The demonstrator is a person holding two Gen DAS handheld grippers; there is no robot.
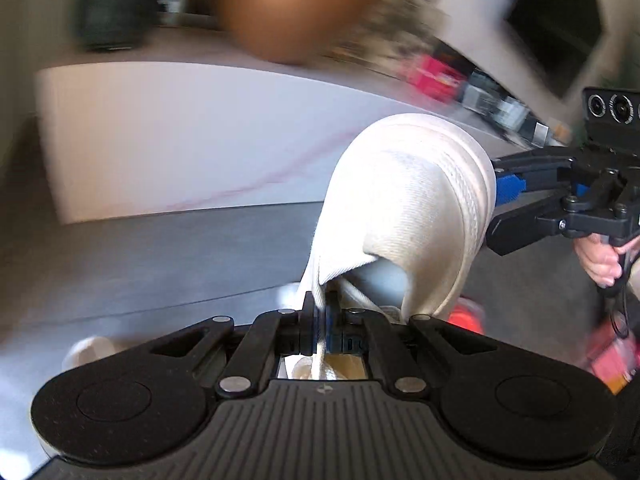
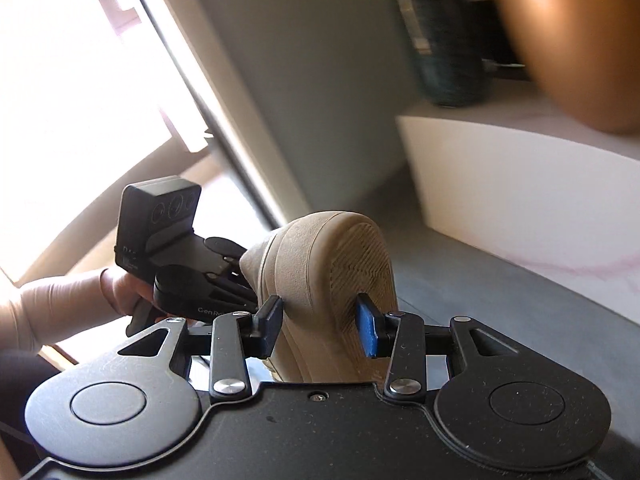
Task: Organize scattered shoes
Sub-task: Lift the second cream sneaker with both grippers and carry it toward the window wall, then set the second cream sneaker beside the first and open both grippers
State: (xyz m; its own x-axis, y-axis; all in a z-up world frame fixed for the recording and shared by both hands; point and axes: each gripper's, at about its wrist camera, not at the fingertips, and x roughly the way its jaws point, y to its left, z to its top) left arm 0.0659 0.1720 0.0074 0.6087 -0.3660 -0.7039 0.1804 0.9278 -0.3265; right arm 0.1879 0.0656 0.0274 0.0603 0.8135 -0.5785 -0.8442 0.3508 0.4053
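Note:
A white canvas shoe [image 1: 412, 200] hangs in the air above the grey floor, toe pointing away in the left wrist view. My left gripper [image 1: 320, 312] is shut on the thin fabric edge of its opening. My right gripper [image 1: 496, 208] reaches in from the right and disappears behind the shoe's sole. In the right wrist view the same shoe [image 2: 320, 256] shows its ribbed sole, and my right gripper [image 2: 320, 324] clamps it across sole and upper with both pads pressed on. My left gripper [image 2: 240, 276] meets the shoe from the left, held by a hand.
A white low plinth [image 1: 180, 140] stands ahead with a copper vase [image 1: 296, 8] and a dark green vase [image 1: 108, 4] on it. Grey floor [image 1: 160, 248] lies in front. Red items [image 1: 436, 76] are blurred at the back right. A bright glass door [image 2: 80, 80] is to the left.

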